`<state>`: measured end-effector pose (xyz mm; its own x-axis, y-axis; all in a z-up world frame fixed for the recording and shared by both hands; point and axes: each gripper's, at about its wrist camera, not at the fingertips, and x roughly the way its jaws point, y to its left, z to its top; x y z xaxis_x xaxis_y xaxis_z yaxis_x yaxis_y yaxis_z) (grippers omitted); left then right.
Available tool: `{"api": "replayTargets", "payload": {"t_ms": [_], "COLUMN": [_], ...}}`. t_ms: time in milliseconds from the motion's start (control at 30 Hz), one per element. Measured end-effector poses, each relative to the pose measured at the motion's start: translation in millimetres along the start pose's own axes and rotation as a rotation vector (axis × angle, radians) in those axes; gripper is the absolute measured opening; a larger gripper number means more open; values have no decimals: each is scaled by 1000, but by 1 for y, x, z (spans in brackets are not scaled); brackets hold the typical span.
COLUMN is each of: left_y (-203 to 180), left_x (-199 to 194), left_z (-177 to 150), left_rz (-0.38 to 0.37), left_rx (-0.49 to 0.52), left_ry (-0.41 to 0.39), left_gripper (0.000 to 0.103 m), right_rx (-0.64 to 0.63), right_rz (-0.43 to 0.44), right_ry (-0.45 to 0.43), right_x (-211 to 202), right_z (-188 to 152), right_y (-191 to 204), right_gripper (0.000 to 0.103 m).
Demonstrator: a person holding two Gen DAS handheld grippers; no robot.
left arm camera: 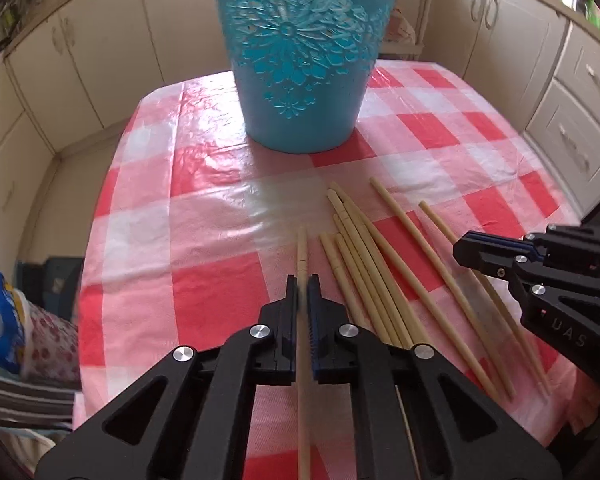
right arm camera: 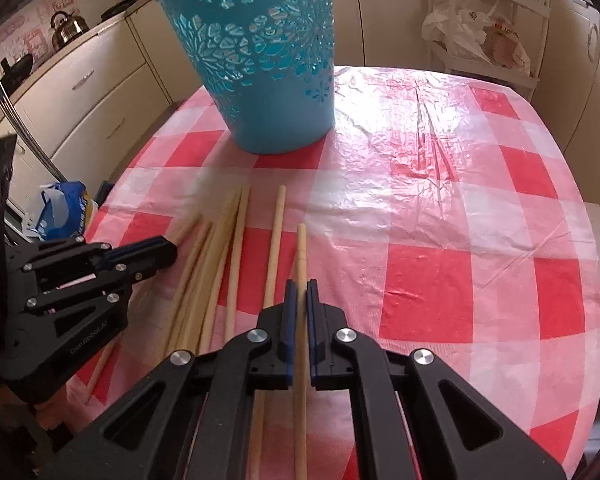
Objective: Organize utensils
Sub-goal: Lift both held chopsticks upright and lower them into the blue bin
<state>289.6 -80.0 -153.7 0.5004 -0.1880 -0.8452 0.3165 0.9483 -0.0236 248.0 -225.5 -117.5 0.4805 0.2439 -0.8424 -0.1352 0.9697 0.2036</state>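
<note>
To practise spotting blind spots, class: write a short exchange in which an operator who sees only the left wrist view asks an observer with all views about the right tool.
Operator: I see the right tool only side-on. Is it gripping anything?
Observer: Yes, it is shut on one chopstick, which runs straight between its jaws.
Operator: Did it catch a second one?
Observer: No. The neighbouring chopstick lies outside the jaws, to their left.

tablecloth (left arm camera: 204, 208): glossy plastic; chopsticks (left arm camera: 364, 264): matt wood; basket (left arm camera: 304, 52): pierced plastic
</note>
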Motion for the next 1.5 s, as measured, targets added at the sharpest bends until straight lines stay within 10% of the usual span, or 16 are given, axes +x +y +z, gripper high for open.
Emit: {"api": "replayTargets", "payload": {"t_ms": [600, 1100, 1500], "left_y": [107, 71, 71], "left_x": [-176, -147, -71], "left_z": [62, 200, 234], "left_rz": [-106, -291, -233], "left_rx": [-110, -166, -366], "left_ry": [-517, -743, -786], "left_gripper": [5, 5, 5], "right_rx": [88, 183, 199], "right_rz": [167, 126, 86], "right_ry": [-482, -806, -776], "right_x": [-134, -129, -59], "right_z": [66, 197, 221], "right_y": [36, 24, 7], "right_gripper": [6, 6, 6]}}
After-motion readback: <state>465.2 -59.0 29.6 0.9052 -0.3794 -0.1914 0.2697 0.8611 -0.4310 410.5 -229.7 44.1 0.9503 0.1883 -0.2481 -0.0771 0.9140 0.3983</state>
